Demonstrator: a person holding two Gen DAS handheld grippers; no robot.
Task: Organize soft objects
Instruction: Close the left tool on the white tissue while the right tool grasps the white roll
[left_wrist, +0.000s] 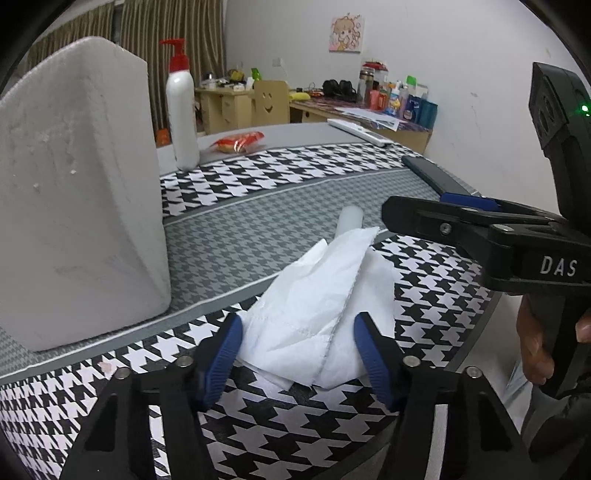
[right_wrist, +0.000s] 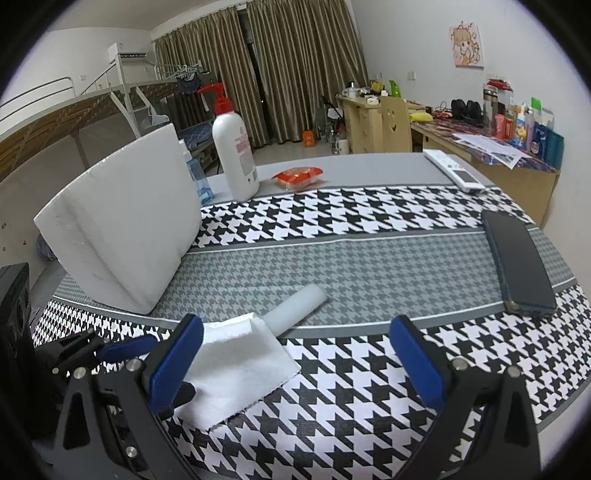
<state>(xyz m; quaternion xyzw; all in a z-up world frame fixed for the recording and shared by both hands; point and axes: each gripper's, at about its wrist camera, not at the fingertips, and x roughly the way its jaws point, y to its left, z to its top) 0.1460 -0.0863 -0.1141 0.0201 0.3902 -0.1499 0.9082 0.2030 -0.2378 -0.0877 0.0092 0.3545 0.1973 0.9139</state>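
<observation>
Closing on: the left tool (left_wrist: 297, 354) straddles the white tissue (left_wrist: 317, 310), its blue pads (left_wrist: 223, 360) flanking the crumpled sheet; whether they already pinch it I cannot tell.
Right tool: the right tool (right_wrist: 295, 360) stands wide with nothing between its pads, hovering over the houndstooth cloth (right_wrist: 351, 398) just right of the tissue.
Where the soft things are: the tissue lies at the near edge of the worktop (right_wrist: 343, 162), one corner touching a pale foam cylinder (right_wrist: 295, 308); a big white foam block (right_wrist: 122, 225) stands upright just behind and to the left.
Doing the step well: in my judgement the pads should gather a fold of several layers near the middle of the tissue, not a single thin edge, so it lifts whole without tearing.
Watch for: the foam cylinder sits so close that dragging the tissue could roll it.
Readable writing: "DAS" in white letters on the black body of the right tool, seen from the left wrist.
Other labels: the white pump bottle (right_wrist: 236, 155) carries a pink label too small to read.
</observation>
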